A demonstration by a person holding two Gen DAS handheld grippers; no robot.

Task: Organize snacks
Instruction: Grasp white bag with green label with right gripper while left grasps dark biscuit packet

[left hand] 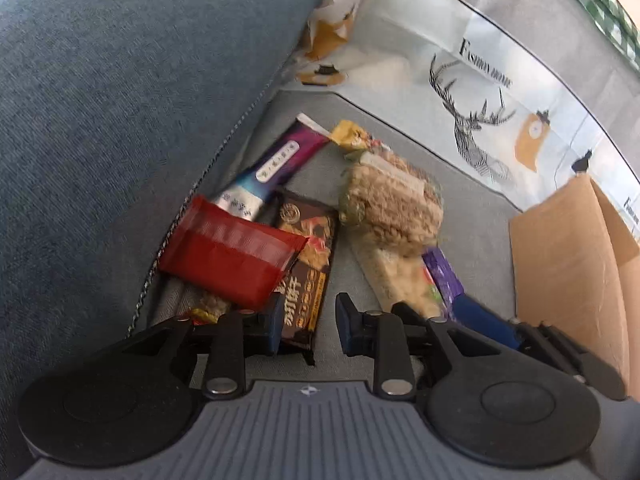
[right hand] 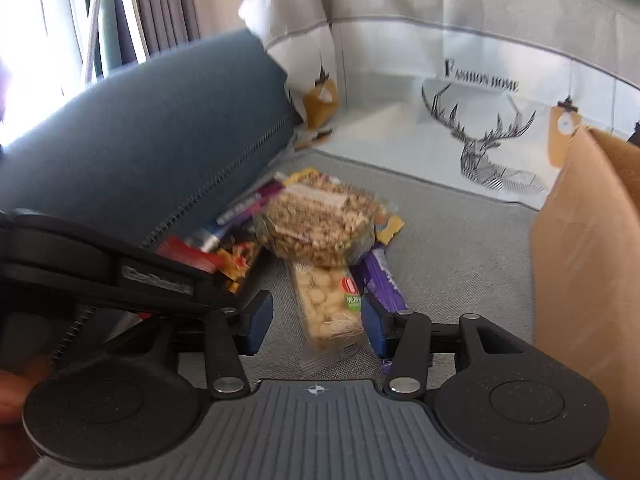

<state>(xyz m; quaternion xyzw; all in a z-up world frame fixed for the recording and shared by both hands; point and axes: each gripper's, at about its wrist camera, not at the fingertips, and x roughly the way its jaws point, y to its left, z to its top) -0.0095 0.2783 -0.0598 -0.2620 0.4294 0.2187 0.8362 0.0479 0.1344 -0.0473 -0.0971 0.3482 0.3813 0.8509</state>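
Nearest the lens in each wrist view sits that gripper's grey ribbed body with its black arms. Beyond it spreads the grey sofa seat point(left hand: 460, 184), and a big blue cushion point(left hand: 120, 100) fills the left wrist view from nine to twelve o'clock. A pale throw printed with a stag point(right hand: 484, 148) drapes the sofa back from twelve to two o'clock; its upper edge is cut off. A brown cardboard box point(left hand: 572, 276) stands at three o'clock, cropped by the frame in both views, so its inside cannot be seen.

Snacks lie in a loose pile on the seat against the cushion's seam. A clear bag of brown puffed grains point(left hand: 394, 204) lies on top of a pale clear pack of nuts point(right hand: 326, 300). A red packet point(left hand: 228, 256) overlaps a dark brown bar point(left hand: 310, 264), whose print is too blurred to read. A purple and silver stick pack point(left hand: 276, 164) runs toward eleven o'clock, a purple wrapper point(right hand: 380, 280) lies partly hidden beside the nuts, and a yellow wrapper point(left hand: 352, 134) peeks from behind the grains.

The left gripper point(left hand: 306, 322) is narrowly parted with the lower end of the brown bar between its fingers, pads not pressing it. The right gripper point(right hand: 316, 322) stands wider, straddling the nut pack without gripping.
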